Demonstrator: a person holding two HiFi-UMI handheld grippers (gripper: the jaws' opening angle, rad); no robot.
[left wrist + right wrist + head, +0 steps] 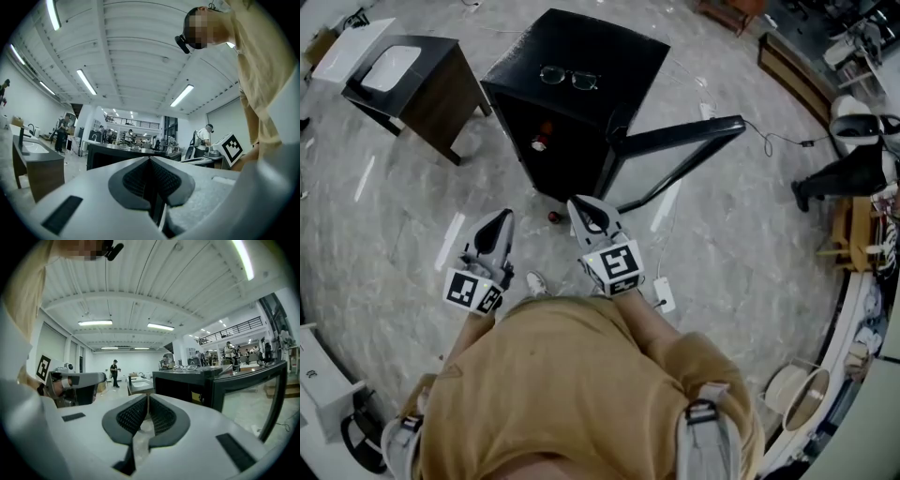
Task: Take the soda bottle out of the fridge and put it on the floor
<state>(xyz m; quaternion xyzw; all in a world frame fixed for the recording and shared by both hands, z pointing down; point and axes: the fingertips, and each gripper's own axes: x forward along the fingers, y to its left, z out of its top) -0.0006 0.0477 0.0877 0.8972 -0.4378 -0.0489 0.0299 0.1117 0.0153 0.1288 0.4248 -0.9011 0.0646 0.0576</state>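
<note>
Soda bottle (542, 139): in the head view my best guess is the small red-and-pale thing inside the fridge (600, 56), though it is too small to be sure. The door (675, 141) stands wide, which leaves the opening free to reach into. A small dark red round thing (553, 217) sits on the floor (722, 244) just before the fridge, near the right gripper (581, 204). It could equally be a bottle seen from above, and I cannot tell which. The left gripper (499, 217) and the right one are held low before the person, both aimed at the fridge, apparently at the ready. Glasses (569, 77) lie on the fridge top, out of the way.

In the left gripper view the left gripper (150, 159) has its jaws pressed together with nothing between them. It tilts up toward the ceiling, so the fridge shows only as a dark block and no bottle appears.

In the right gripper view the right gripper (146, 399) is likewise closed and empty. The fridge (187, 380) and its open door show at right. A yellowish patch (205, 398) shows inside, too dim to identify.
</note>
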